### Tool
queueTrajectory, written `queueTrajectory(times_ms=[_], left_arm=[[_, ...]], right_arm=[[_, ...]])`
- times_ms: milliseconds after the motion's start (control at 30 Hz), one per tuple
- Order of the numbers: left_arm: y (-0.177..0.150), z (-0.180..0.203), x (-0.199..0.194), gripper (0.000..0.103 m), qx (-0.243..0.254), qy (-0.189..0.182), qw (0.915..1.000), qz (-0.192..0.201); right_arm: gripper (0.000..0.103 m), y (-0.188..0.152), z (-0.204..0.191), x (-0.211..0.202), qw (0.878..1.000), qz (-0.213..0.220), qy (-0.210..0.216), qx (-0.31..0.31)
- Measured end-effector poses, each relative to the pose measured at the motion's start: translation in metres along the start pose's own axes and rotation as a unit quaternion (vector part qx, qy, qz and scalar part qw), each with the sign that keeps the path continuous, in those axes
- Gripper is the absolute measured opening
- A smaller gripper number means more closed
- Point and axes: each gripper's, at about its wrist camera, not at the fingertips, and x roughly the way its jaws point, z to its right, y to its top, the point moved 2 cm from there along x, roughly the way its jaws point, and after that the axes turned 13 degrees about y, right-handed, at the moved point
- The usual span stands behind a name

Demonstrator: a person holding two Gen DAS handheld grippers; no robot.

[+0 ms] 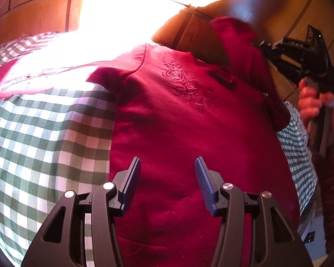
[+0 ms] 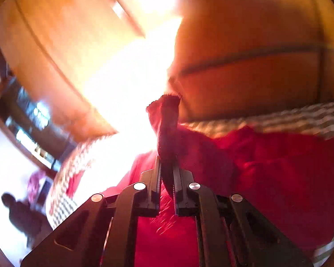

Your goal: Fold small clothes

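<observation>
Apparently plain red top (image 1: 189,115) — embroidered rose, sleeve lifted — on checked cloth (image 1: 44,133).

We see a worktop under a green-and-white checked cloth (image 1: 33,133), which shows to the left and right of what lies on it. A red top (image 1: 178,122) with an embroidered rose lies spread flat on the cloth, its short sleeve (image 1: 109,77) out to the left. At far left another red piece (image 1: 2,86) rests on the cloth, partly lost in glare. Behind the worktop stands wood panelling (image 1: 33,11).
</observation>
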Motion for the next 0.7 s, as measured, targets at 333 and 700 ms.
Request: queueTrajectory(times_ms=[333, 700], left_arm=[[0.047, 0.006, 0.026, 0.049, -0.01, -0.02, 0.9997, 0.002], [0.118, 0.05, 0.096, 0.056, -0.019, -0.012, 0.9995, -0.024]], right_arm=[[0.054, -0.061, 0.047, -0.089, 0.996, 0.054, -0.031, 0.059], [0.07, -0.133, 0.118, -0.118, 0.986, 0.037, -0.052, 0.154]])
